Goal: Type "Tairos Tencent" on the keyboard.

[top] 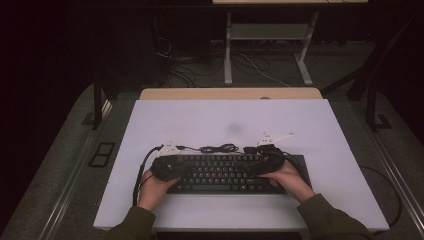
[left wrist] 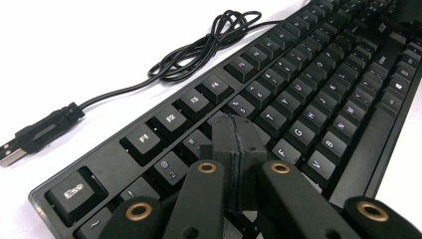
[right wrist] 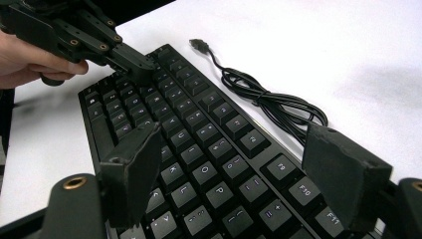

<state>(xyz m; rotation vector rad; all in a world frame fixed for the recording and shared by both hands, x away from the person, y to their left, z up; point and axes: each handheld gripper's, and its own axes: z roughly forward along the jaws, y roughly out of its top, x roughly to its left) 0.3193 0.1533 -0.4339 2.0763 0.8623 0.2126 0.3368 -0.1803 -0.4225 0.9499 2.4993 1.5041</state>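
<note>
Keyboard (top: pixel 227 174) sits near table (top: pixel 230 120) edge, cable (left wrist: pixel 199 47) coiled beyond. Your left gripper (left wrist: pixel 238 149), jaws pinched together, presses keys at left; right gripper (right wrist: pixel 239 169) hovers wide-jawed. Likely typing step: next, narrow the right before pressing.

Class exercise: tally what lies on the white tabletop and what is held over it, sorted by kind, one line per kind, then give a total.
Keyboards: 1, the black keyboard
Cables: 1, the keyboard's black USB cable, loosely coiled behind it
Grippers: 2, the left gripper, jaws shut over the keys, and the right gripper, jaws open
Total: 4
</note>
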